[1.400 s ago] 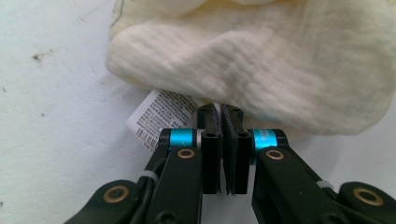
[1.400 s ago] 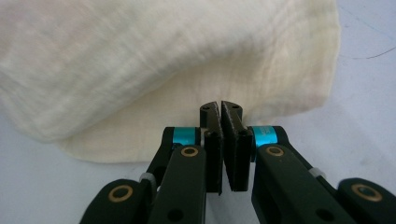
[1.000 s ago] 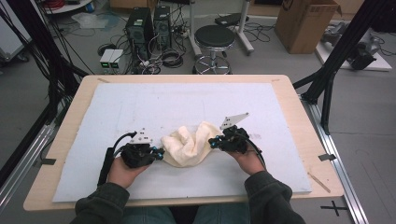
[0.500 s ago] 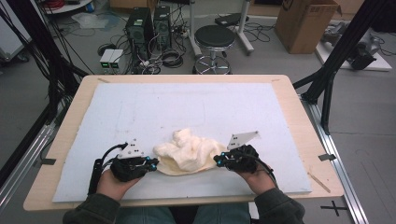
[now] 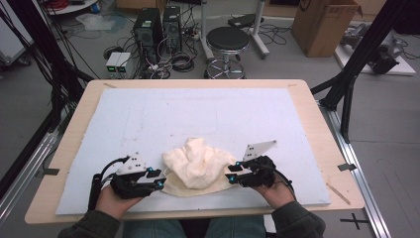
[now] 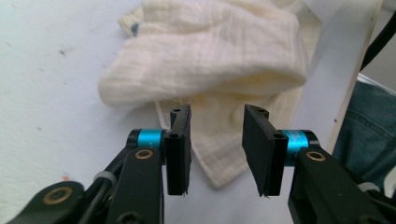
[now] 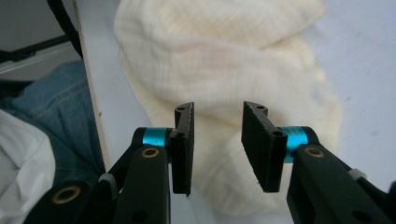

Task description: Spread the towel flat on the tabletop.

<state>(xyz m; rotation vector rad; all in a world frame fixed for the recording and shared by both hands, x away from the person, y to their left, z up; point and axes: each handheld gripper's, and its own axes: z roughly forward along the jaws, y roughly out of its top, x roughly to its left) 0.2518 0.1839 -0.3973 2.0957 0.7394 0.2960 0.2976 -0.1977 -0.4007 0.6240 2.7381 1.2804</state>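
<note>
A crumpled cream cloth point(image 5: 198, 166) lies on the white mat point(image 5: 198, 114) near the table's front edge, one flat layer spread under a bunched heap. My left gripper point(image 5: 157, 179) sits at its left edge and my right gripper point(image 5: 232, 175) at its right edge, both pointing inward. Both have just been opening their jaws. In the left gripper view the gripper point(image 6: 217, 119) stands open over the cloth's point(image 6: 210, 60) thin hem, pads apart from it. In the right gripper view the gripper point(image 7: 217, 114) is open too, with the cloth point(image 7: 224, 60) lying beyond and below its jaws.
The mat covers most of a wooden table point(image 5: 327, 134). Its front edge point(image 5: 198, 215) runs just behind my hands, with the person's lap below. A stool point(image 5: 228, 42), computer towers point(image 5: 156, 29) and a cardboard box point(image 5: 322, 25) stand on the floor beyond.
Both hands pulled toward the front edge and slightly apart, dragging the cloth with them. Both pairs of jaws then opened and let go of the cloth.
</note>
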